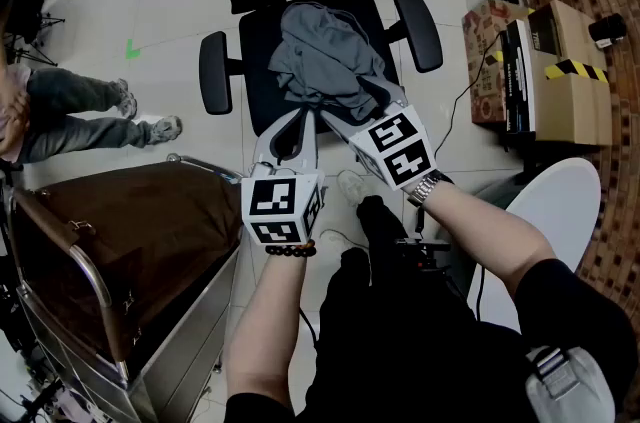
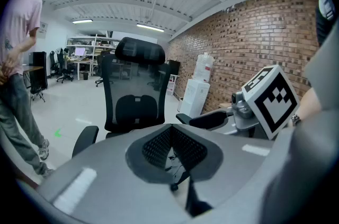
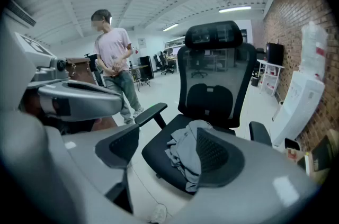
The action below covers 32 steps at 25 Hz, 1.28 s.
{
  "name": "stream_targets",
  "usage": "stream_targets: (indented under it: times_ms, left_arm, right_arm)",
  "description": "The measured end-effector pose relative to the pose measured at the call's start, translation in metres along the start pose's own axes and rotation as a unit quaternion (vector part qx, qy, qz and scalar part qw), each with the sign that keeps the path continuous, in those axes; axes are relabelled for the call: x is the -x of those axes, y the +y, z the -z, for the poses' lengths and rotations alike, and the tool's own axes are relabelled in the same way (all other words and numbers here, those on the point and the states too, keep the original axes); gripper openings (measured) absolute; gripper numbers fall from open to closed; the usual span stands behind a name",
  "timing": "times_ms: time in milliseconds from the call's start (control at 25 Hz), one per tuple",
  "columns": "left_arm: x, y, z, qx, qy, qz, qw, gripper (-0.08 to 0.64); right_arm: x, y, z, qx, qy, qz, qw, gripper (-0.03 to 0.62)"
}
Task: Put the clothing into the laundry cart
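the steel-framed laundry cart with a brown fabric liner (image 1: 190,311) stood at near left, its rim close beside the left gripper (image 1: 295,123), whose fingers were pressed together on nothing. the right gripper (image 1: 362,108) had its fingers apart, unclamped, at the near right edge of the crumpled grey clothing (image 1: 325,61). the clothing lay on the black mesh office chair (image 1: 262,61). open pale tiled floor (image 1: 150,1) spread far left.

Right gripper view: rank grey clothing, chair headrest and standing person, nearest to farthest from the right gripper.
1. grey clothing: low centre, just ahead.
2. chair headrest: upper centre, behind the clothing.
3. standing person: left, farthest back.
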<state>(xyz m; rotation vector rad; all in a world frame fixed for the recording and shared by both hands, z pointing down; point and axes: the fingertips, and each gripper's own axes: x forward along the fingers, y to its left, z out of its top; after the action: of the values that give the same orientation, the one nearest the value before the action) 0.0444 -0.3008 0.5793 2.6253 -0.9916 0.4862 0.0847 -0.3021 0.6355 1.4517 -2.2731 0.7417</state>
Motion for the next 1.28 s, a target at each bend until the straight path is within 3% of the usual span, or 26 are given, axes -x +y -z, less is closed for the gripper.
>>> stream_targets:
  times_ms: [280,520,1000,1280]
  left_arm:
    - [-0.099,0.067,0.032,0.018,0.021,-0.013,0.9995,0.002]
    - [-0.159,0.107,0.078,0.046,0.056,-0.021,0.9972,0.002]
    - [-0.233,0.153,0.154,0.078,0.097,-0.033,0.9917,0.002]
    - [-0.255,0.173,0.182,0.096,0.112,-0.039,0.9883,0.003]
  right_arm:
    - [-0.117,-0.078,0.036,0.005,0.052,0.002,0.999,0.409]
    - [-0.191,-0.119,0.080,-0.007,0.103,-0.003,0.995,0.474]
    - [-0.296,-0.171,0.173,-0.013,0.186,-0.003,0.982,0.585]
    - [-0.334,-0.185,0.208,0.007,0.229,0.001,0.973,0.589]
